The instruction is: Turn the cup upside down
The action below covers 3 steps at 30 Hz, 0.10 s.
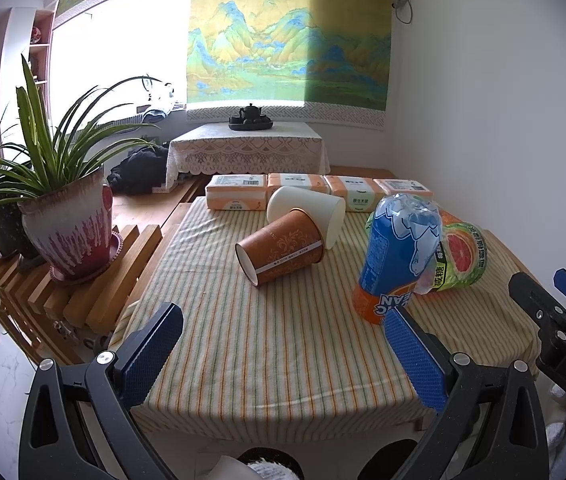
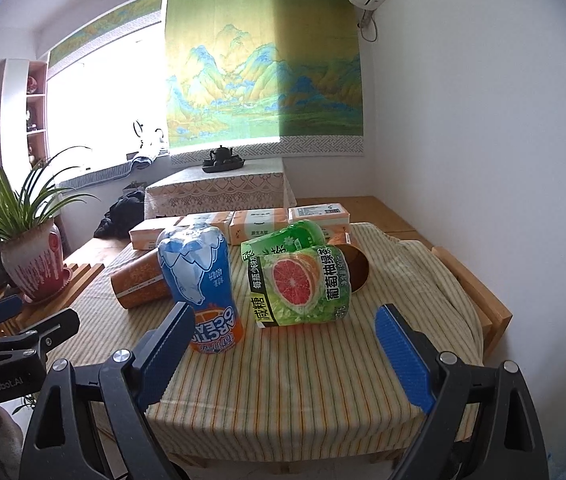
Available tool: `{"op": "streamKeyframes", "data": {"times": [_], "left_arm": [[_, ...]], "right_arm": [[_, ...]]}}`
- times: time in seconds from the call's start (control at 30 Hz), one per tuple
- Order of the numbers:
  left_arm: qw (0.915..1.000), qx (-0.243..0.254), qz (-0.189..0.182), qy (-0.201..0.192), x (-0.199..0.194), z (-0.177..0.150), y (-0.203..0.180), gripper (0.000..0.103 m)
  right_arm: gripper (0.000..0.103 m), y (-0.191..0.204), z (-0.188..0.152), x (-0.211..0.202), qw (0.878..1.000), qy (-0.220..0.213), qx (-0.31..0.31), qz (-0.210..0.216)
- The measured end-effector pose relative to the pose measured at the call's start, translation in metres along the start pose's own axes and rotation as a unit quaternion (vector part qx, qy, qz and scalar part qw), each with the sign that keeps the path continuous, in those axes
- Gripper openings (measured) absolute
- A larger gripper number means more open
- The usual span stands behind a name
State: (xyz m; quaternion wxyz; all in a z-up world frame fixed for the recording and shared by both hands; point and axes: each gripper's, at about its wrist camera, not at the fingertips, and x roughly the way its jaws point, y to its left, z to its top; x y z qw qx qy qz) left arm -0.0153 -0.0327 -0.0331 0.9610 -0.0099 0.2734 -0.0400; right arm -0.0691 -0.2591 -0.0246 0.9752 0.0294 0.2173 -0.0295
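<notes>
An orange-brown paper cup lies on its side mid-table, its mouth facing front-left; the right wrist view shows this cup partly behind the blue bottle. A white paper cup lies on its side right behind it, touching it. Another brown cup lies on its side behind the grapefruit bottle. My left gripper is open and empty over the front edge of the table, well short of the cups. My right gripper is open too, holding nothing, in front of the bottles.
A blue bottle stands upside down, right of the cups. A grapefruit-label bottle and a green bottle lie beside it. Tissue packs line the far edge of the striped tablecloth. A potted plant stands on a slatted stand at left.
</notes>
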Motion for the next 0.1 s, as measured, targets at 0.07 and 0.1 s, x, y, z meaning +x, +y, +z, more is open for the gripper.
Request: {"op": "streamKeyframes", "data": {"times": [0.07,0.1], "left_arm": [[1.0,0.001,0.002,-0.003,0.0001,0.0001,0.0002,0.102],[1.0,0.001,0.004,-0.003,0.0008,0.0,0.0006,0.102]], "right_arm": [[0.089,0.0002,-0.0001,0.0015,1.0,0.003,0.0,0.001],[0.089,0.0002,-0.0002,0.0022,1.0,0.004,-0.001,0.002]]}}
